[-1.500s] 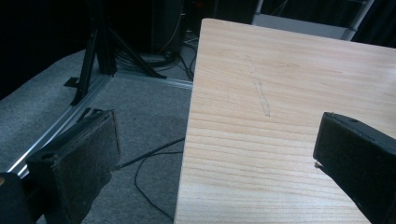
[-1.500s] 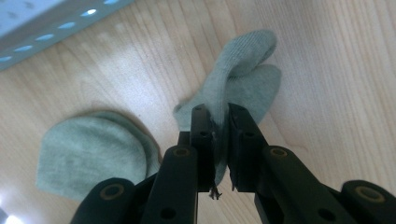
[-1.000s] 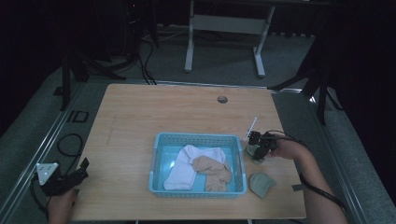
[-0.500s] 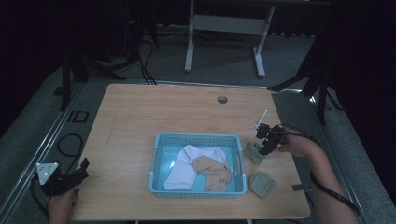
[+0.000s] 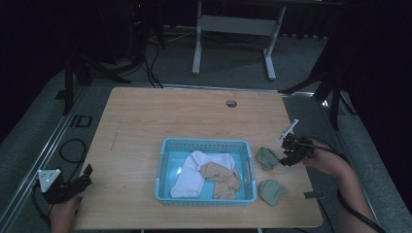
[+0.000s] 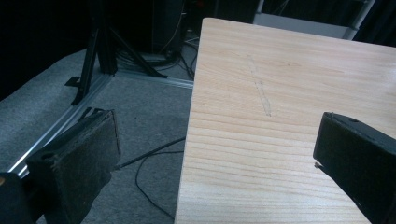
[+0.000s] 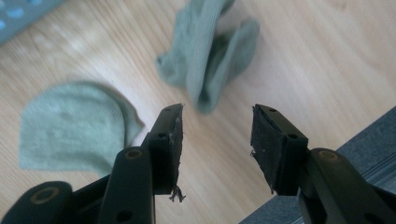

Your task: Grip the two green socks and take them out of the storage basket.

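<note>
The tabletop (image 5: 145, 121) and blue basket (image 5: 167, 145) of socks are unchanged. Since a second ago, a crumpled green sock (image 5: 266, 158) has come to lie right of the basket, beyond the flat green sock (image 5: 272, 191). The right tongs (image 5: 286, 156) have just opened, empty, drawn rightward. The left tongs (image 5: 73, 182) stay apart, near-left.

Green sock (image 5: 266, 158) — crumpled, folded on itself, laid on the table (image 5: 145, 121) just right of the blue basket (image 5: 206, 143), ribbed band seen in the right gripper view (image 7: 210, 51).

Second green sock (image 5: 272, 191) — flattened, rounded outline, laid nearer the table's front edge, just off the basket's right front corner, apart from the first.
</note>
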Available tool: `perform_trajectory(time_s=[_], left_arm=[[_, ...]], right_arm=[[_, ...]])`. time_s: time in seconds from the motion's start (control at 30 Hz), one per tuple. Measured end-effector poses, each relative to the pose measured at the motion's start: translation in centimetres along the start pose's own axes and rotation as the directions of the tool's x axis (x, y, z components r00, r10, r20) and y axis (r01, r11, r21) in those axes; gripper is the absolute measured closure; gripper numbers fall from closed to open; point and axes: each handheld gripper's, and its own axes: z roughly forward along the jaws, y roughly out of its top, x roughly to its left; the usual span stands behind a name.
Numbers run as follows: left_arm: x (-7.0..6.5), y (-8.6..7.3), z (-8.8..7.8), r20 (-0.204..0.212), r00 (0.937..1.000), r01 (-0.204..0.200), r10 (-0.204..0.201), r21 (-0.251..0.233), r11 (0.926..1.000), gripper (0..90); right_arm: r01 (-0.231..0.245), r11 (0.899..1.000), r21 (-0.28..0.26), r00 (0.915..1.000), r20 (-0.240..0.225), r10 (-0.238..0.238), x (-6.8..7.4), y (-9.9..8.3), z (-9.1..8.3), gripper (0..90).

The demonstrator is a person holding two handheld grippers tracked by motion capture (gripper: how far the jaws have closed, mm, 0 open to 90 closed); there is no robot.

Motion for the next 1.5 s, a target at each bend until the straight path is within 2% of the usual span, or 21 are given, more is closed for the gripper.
perform_trajectory(time_s=[0.27,0.47,0.6,0.7,0.77,0.83,0.9,0.93,0.97,1.0,1.03,1.1,1.13,1.2,1.33,1.37,1.4,1.43,1.47,1.5], left_arm=[[0.0,0.0,0.0,-0.002,1.0000,0.001,-0.001,-0.001,1.0000,0.7],[0.0,0.0,0.0,0.000,1.0000,0.003,-0.003,-0.001,1.0000,0.7],[0.0,0.0,0.0,0.000,1.0000,0.003,-0.003,-0.003,1.0000,0.7],[0.0,0.0,0.0,0.000,1.0000,0.002,-0.002,-0.002,1.0000,0.7],[0.0,0.0,0.0,-0.001,1.0000,0.002,-0.002,-0.002,1.0000,0.7],[0.0,0.0,0.0,-0.001,1.0000,0.003,-0.003,-0.004,1.0000,0.7],[0.0,0.0,0.0,0.000,1.0000,0.003,-0.003,-0.003,1.0000,0.7],[0.0,0.0,0.0,0.000,1.0000,0.002,-0.002,-0.002,1.0000,0.7],[0.0,0.0,0.0,0.001,1.0000,0.002,-0.002,-0.002,1.0000,0.7],[0.0,0.0,0.0,0.001,1.0000,0.003,-0.003,-0.002,1.0000,0.7],[0.0,0.0,0.0,0.001,1.0000,0.003,-0.003,-0.003,1.0000,0.7],[0.0,0.0,0.0,0.002,1.0000,0.003,-0.003,-0.003,1.0000,0.7],[0.0,0.0,0.0,0.002,1.0000,0.004,-0.004,-0.003,1.0000,0.7],[0.0,0.0,0.0,0.002,1.0000,0.004,-0.004,-0.004,1.0000,0.7],[0.0,0.0,0.0,0.002,1.0000,0.003,-0.003,-0.004,1.0000,0.7],[0.0,0.0,0.0,0.002,1.0000,0.003,-0.003,-0.004,1.0000,0.7],[0.0,0.0,0.0,0.003,1.0000,0.001,-0.001,-0.002,1.0000,0.7],[0.0,0.0,0.0,0.003,1.0000,0.001,-0.001,-0.001,1.0000,0.7],[0.0,0.0,0.0,0.003,1.0000,0.001,-0.001,-0.002,1.0000,0.7],[0.0,0.0,0.0,0.003,1.0000,0.001,-0.001,-0.002,1.0000,0.7]], right_arm=[[-0.074,0.997,-0.021,0.9973,-0.009,0.073,-0.1,-3.1,1.9,52.7],[-0.151,0.984,-0.098,0.9884,-0.002,0.152,-0.1,-5.4,2.5,48.0],[-0.230,0.959,-0.166,0.9722,0.004,0.234,0.0,-7.0,2.9,36.2],[-0.313,0.926,-0.214,0.9472,0.003,0.321,0.1,-8.1,3.3,27.9],[-0.336,0.912,-0.236,0.9366,0.018,0.350,0.4,-8.6,3.7,24.8],[-0.375,0.884,-0.279,0.9164,0.031,0.399,0.4,-9.1,3.9,19.9],[-0.417,0.842,-0.342,0.8922,0.023,0.451,0.4,-9.7,4.0,18.1],[-0.429,0.825,-0.369,0.8849,0.012,0.466,0.3,-10.1,4.1,11.8],[-0.436,0.816,-0.380,0.8832,-0.005,0.469,0.3,-10.4,4.3,9.9],[-0.441,0.807,-0.393,0.8778,0.000,0.479,0.4,-10.7,4.4,9.9],[-0.456,0.788,-0.413,0.8631,0.011,0.505,0.4,-11.0,4.5,9.9],[-0.471,0.765,-0.441,0.8461,0.021,0.533,0.5,-11.4,4.7,9.9],[-0.475,0.736,-0.483,0.8264,0.043,0.561,0.6,-11.7,4.7,9.9],[-0.490,0.688,-0.536,0.7969,0.044,0.603,0.8,-12.2,4.8,9.9],[-0.517,0.612,-0.599,0.7350,0.056,0.676,1.5,-13.0,5.5,9.9],[-0.519,0.602,-0.606,0.7241,0.063,0.687,1.7,-13.2,5.7,9.9],[-0.519,0.589,-0.619,0.7086,0.073,0.702,2.0,-13.4,5.9,9.9],[-0.513,0.569,-0.643,0.6951,0.078,0.715,2.3,-13.6,6.2,9.9],[-0.511,0.562,-0.651,0.6914,0.077,0.718,2.4,-13.7,6.3,9.9],[-0.510,0.552,-0.660,0.6820,0.082,0.727,2.6,-13.8,6.4,9.9]])
